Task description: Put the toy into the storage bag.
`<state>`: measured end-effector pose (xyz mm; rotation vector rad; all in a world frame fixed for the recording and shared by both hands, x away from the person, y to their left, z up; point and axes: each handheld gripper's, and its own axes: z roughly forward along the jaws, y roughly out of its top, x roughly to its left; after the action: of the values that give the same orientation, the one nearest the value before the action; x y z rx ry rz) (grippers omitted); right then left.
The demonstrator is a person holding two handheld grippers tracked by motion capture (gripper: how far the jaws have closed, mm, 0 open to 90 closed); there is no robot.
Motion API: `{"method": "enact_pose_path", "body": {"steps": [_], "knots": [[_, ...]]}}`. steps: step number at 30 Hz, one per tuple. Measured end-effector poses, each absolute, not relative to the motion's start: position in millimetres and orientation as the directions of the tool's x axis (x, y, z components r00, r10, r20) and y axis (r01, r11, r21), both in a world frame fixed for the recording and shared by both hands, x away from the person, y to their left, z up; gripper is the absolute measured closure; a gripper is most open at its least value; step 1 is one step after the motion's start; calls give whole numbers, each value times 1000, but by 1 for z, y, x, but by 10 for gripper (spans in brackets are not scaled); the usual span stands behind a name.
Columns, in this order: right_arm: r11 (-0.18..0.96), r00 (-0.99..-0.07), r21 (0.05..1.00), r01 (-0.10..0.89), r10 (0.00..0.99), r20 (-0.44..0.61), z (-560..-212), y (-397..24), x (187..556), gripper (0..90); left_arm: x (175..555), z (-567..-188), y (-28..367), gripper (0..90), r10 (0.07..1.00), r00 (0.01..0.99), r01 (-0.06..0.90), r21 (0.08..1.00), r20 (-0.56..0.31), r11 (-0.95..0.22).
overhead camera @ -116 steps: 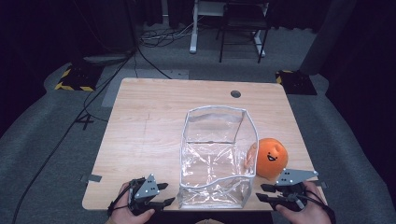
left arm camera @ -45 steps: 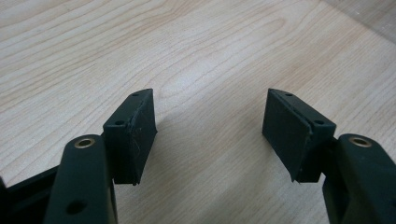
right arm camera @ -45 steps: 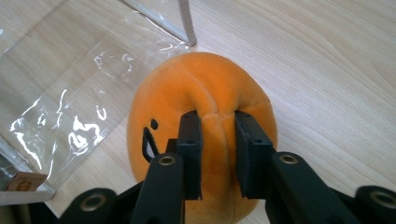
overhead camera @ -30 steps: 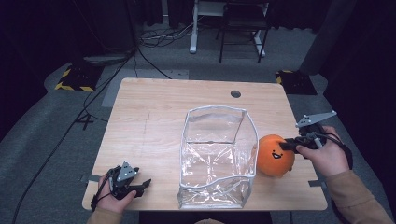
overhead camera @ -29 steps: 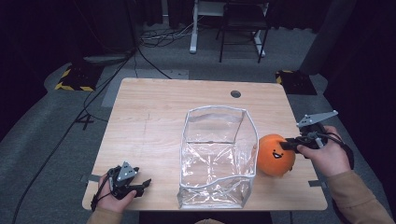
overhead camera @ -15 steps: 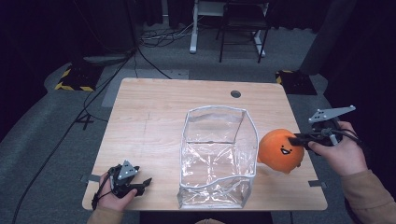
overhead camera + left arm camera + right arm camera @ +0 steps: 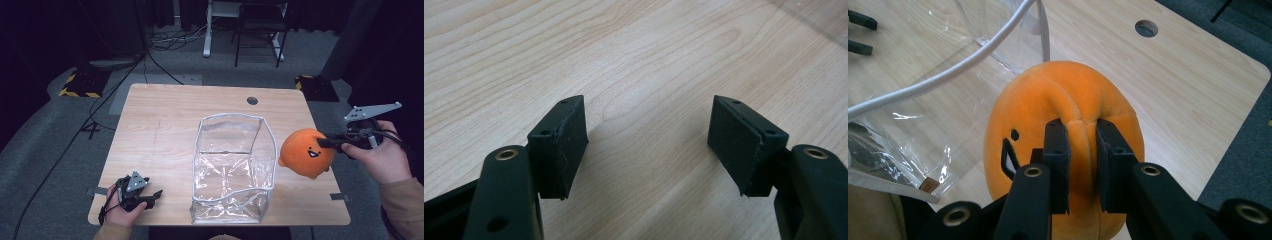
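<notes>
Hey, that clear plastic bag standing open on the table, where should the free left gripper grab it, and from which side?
Take the white-trimmed top rim of the clear bag on its left wall, coming from the left with the open left gripper. The walls are thin and floppy, the rim is likely stiffest, and that side faces the idle hand.

Pretty sure I'm running this in some kind of lab or recording studio, not anyone's home. The pale wooden tabletop (image 7: 165, 125) with a round cable hole (image 7: 252, 100) sits alone on grey carpet floor (image 7: 45, 150), and everything around it is dark, like blacked-out walls or curtains. Black cables (image 7: 150, 55) snake across the floor toward the back, where I can see the white legs of a desk frame (image 7: 206, 30) and a black chair frame (image 7: 260, 35). There are also yellow-and-black hazard-striped floor plates (image 7: 77, 85) on either side of the table, which screams test rig setup to me.
</notes>
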<state>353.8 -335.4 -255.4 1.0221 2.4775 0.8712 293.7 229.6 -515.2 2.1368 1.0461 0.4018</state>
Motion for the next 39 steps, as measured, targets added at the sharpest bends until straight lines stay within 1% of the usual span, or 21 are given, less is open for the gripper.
{"method": "enact_pose_path", "body": {"steps": [10, 27, 39], "knots": [[560, -693, 655, 507, 717, -76, -236, -333, 352, 779, 294, -515, 230, 324, 779, 626, 555, 715, -24, -424], [572, -710, 687, 448, 694, -115, -193, -320, 349, 779, 294, -515, 230, 326, 781, 624, 556, 716, -24, -422], [596, -748, 702, 390, 650, -136, -171, -295, 355, 779, 294, -515, 230, 325, 782, 623, 559, 716, -29, -419]]}}
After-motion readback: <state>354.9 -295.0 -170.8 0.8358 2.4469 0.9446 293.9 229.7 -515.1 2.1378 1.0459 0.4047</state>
